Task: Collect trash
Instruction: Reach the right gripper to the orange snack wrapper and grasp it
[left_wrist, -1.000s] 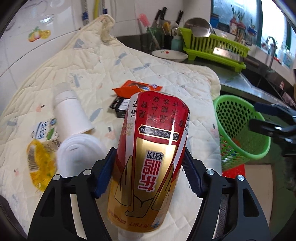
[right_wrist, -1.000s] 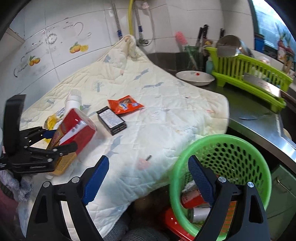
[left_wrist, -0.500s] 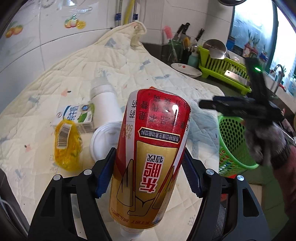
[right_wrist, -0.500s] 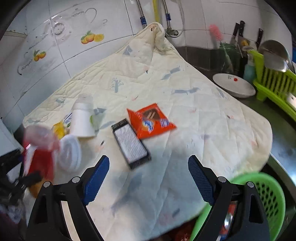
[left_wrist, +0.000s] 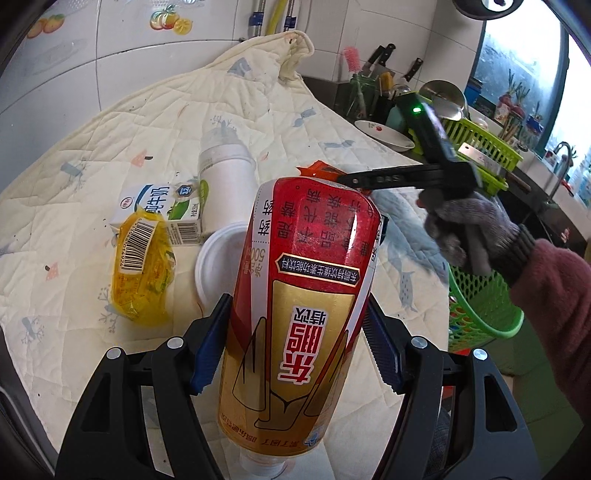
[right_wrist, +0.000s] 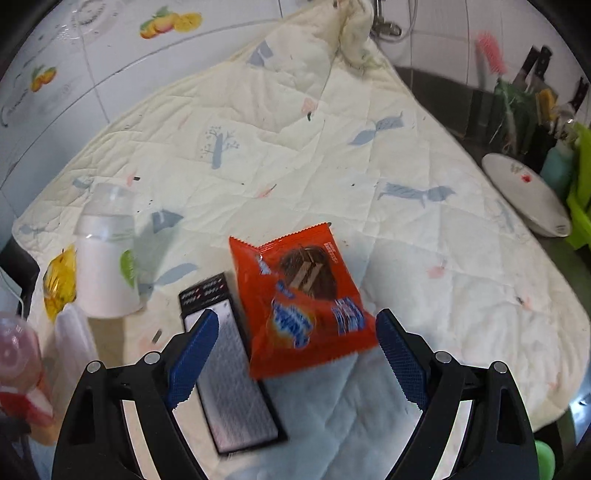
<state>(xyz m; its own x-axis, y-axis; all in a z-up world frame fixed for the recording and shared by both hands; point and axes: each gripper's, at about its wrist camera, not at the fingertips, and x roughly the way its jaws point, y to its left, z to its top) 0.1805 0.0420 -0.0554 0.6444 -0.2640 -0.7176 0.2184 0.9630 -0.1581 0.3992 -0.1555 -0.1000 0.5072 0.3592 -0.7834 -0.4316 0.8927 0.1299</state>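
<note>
While the left claw (left_wrist: 295, 347) kept clamping the red bottle (left_wrist: 299, 306), the right claw (right_wrist: 295, 354), gaping empty, had swung from the green basket (left_wrist: 480, 314) to above the orange wrapper (right_wrist: 299, 302), likely next.

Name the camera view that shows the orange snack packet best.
The right wrist view: the orange snack packet lies whole and close on the quilt. The left wrist view shows only a corner, behind the red bottle.

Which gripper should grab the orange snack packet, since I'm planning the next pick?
Right. The right gripper is open and empty over the orange snack packet; the left gripper is clamped on the red bottle.
</note>
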